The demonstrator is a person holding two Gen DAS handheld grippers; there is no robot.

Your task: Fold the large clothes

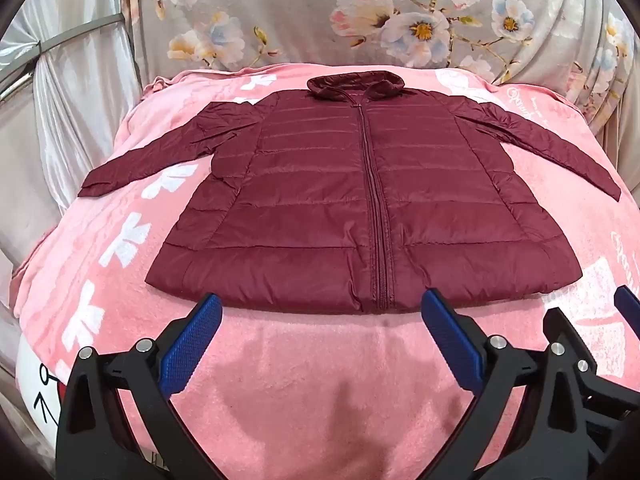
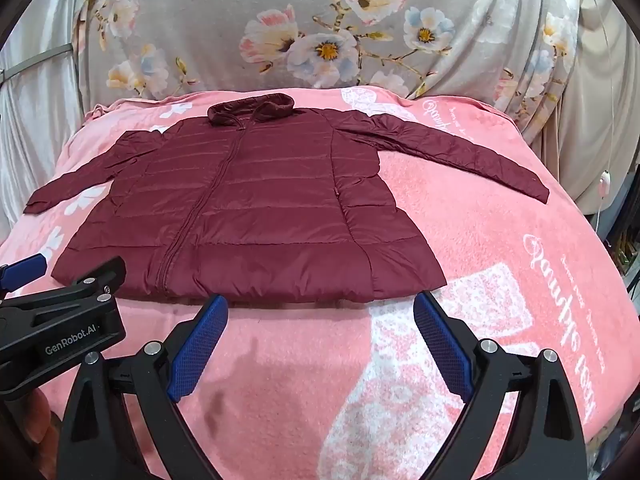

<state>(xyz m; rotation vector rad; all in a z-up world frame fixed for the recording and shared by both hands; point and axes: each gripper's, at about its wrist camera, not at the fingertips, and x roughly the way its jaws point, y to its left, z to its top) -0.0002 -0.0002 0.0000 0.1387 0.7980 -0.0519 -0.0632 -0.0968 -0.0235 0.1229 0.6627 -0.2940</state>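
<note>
Since the maroon puffer jacket (image 1: 360, 204) lies zipped, sleeves spread, centred on the pink blanket (image 1: 320, 380), we judge folding not begun; left gripper (image 1: 320, 312) and right gripper (image 2: 320, 312) hover wide, empty, above its near edge.

Pink blanket (image 1: 304, 380) with white print; grey floral sheet (image 1: 300, 16) behind, silvery drape (image 1: 80, 92)

It was a home, most likely a bedroom. A soft pink blanket (image 1: 304, 380) with white print covered a bed, a grey floral sheet (image 2: 320, 20) hung behind it, and pale satin curtains (image 1: 80, 92) were at the side.
</note>
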